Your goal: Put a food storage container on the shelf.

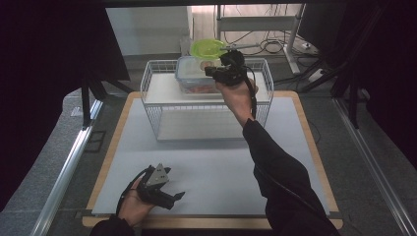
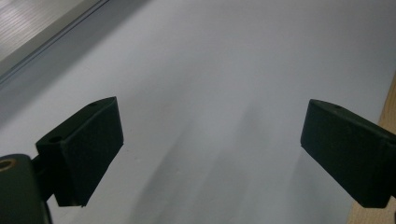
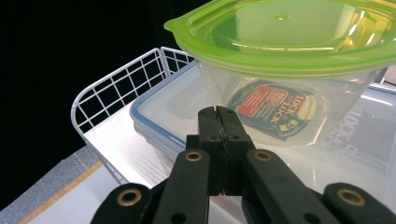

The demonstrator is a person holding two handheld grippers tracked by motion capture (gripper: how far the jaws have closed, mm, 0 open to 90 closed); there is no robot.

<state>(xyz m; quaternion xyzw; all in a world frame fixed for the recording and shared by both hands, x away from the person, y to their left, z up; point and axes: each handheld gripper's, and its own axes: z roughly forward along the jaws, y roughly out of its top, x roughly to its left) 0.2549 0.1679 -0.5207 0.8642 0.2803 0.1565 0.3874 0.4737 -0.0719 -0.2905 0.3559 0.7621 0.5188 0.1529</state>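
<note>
White mat (image 1: pixel 206 167) over wood-edged table, dark surroundings. At far side, white wire basket (image 1: pixel 157 73) holding flat blue-rimmed container (image 3: pixel 154 116), something reddish inside. On its lid, clear tub (image 3: pixel 280 107) with green lid (image 3: pixel 289 37), contents unclear. Right gripper (image 3: pixel 218 114) just before tub, jaws pressed together, empty. Left gripper (image 1: pixel 172 195) near left on mat, jaws apart.
</note>
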